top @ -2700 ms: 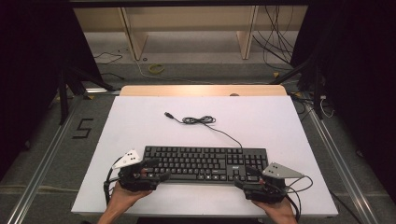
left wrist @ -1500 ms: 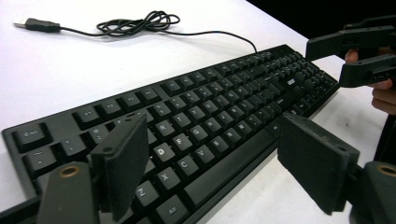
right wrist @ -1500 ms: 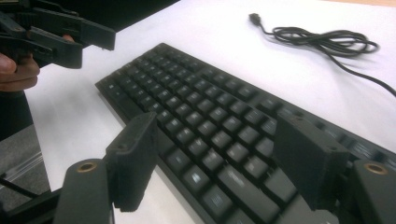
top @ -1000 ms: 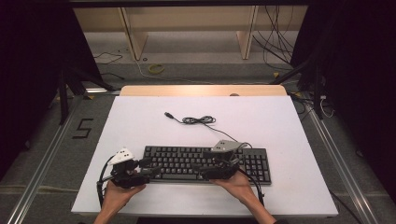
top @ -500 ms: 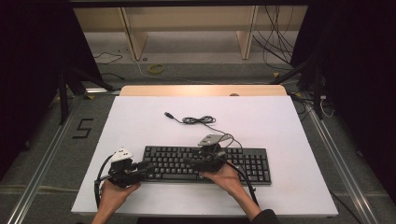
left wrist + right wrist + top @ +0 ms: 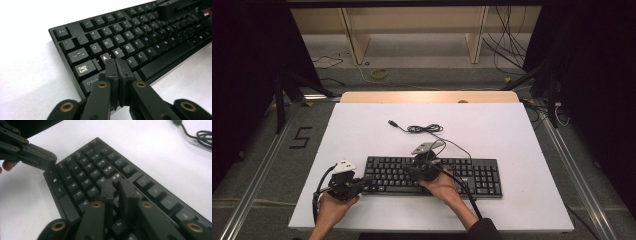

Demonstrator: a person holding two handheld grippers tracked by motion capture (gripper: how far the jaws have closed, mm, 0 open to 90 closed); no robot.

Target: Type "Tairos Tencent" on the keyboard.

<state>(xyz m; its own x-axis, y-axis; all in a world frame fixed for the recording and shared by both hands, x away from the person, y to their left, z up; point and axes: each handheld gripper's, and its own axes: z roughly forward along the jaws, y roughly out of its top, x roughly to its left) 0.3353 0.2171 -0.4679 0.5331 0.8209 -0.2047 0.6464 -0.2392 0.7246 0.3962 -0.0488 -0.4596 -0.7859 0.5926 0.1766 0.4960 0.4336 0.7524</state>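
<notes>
High view is showing the right gripper [image 6: 426, 167] sitting over the middle-left keys of the keyboard [image 6: 472, 176], having travelled leftward from the keyboard's right end, where it was resting 2.7 s ago, and a little further left than half a second ago. Its jaws are standing almost together with only a thin slit between them, nothing clamped, tips hovering just above the letter rows in the right gripper view [image 6: 116, 186]. The left gripper [image 6: 348, 182] is staying at the keyboard's left end, barely shifted since the earlier frames; its jaws are pressed together on nothing, tips poised over the keys between A and Shift in the left gripper view [image 6: 116, 68]. The keyboard [image 6: 140, 42] is lying flat on the white worktop [image 6: 362, 130], toward the near edge, unmoved through all the frames. The two grippers are now sitting near each other over the left half of the keys, each appearing in the other's view. Behind the keyboard, its cable [image 6: 424, 128] is lying coiled loosely on the worktop, plug end pointing left, running back to the keyboard's rear edge just beside the right gripper. Nothing is blocking the keys.
</notes>
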